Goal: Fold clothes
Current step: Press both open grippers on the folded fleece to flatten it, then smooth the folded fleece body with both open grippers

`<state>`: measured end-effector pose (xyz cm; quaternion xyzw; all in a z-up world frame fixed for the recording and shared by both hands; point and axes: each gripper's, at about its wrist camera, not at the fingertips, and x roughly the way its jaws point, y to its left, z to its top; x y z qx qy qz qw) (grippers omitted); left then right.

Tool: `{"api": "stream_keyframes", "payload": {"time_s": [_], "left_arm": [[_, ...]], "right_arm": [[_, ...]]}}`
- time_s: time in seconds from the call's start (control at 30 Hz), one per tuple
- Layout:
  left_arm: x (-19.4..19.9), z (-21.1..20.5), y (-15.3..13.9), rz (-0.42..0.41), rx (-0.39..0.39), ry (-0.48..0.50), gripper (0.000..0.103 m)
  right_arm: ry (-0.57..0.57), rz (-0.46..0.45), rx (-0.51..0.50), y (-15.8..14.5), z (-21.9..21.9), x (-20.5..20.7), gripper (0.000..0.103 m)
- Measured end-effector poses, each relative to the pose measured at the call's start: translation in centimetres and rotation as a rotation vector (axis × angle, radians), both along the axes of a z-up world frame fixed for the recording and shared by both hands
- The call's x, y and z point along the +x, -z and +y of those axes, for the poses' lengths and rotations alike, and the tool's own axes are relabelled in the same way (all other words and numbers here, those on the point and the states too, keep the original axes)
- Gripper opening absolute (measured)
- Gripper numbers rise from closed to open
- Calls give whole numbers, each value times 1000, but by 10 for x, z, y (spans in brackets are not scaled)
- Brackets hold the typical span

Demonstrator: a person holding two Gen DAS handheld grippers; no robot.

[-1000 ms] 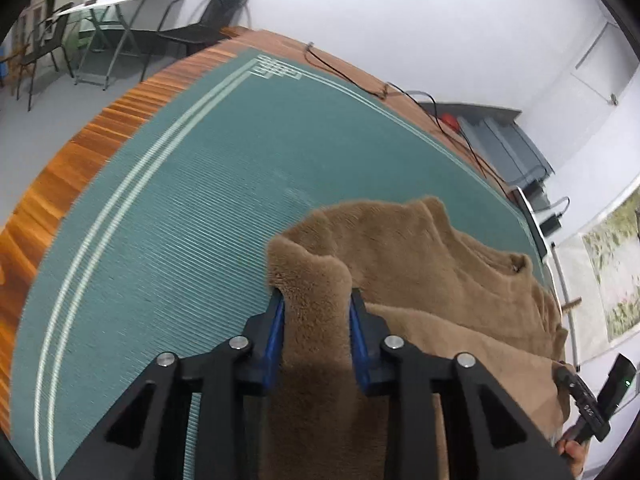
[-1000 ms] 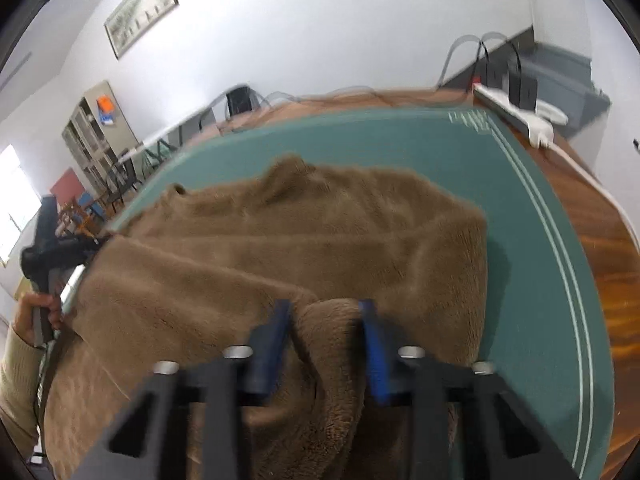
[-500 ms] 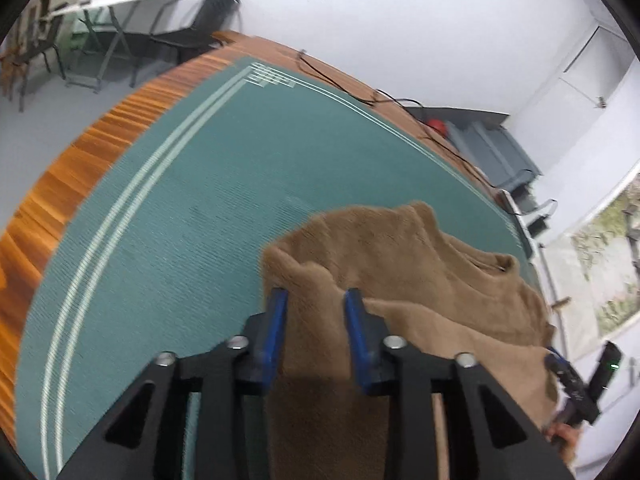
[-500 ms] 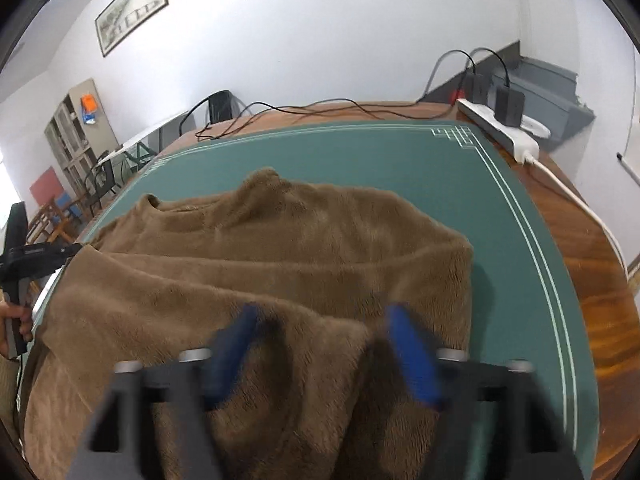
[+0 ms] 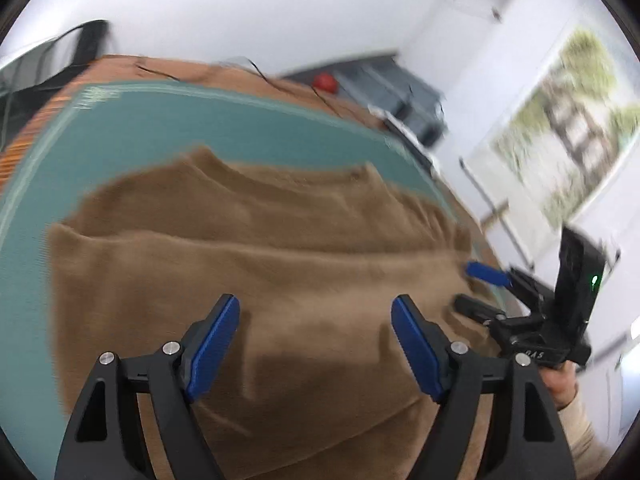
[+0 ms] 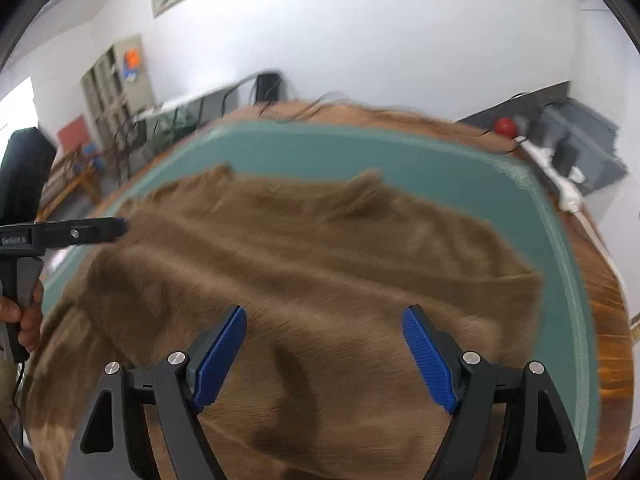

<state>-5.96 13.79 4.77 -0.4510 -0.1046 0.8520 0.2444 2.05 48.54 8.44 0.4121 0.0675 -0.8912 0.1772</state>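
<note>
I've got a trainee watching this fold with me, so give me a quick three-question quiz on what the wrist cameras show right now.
1. True or false: the right gripper is clamped on the brown fleece garment.
2. What lies directly under the garment? A) bare wood B) green mat C) white sheet
3. Fill in: the left gripper has its jaws ____ with no cloth pinched between them.

Key: 1 false, its blue pads stand apart above the fleece. 2 B, the green mat. 3 opening.

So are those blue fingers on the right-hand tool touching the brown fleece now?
Cannot tell. In the right wrist view the right gripper stands open over the brown fleece, nothing pinched; any gap is unclear.
</note>
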Motion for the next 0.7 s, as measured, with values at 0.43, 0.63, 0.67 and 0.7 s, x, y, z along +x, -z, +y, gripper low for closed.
{"api": "stream_keyframes", "payload": {"time_s": [0.43, 0.63, 0.67, 0.7], "left_arm": [[17, 12, 11, 12, -93, -6, 82], [39, 36, 9, 52, -158, 79, 86], [40, 37, 11, 52, -168, 82, 86], [41, 37, 13, 52, -175, 85, 86]], "right_arm": [[-46, -54, 39, 20, -10, 2, 86], [-16, -47, 31, 10, -8, -14, 86], [-8, -56, 37, 12, -8, -19, 86], [0, -67, 43, 16, -7, -25, 86]]}}
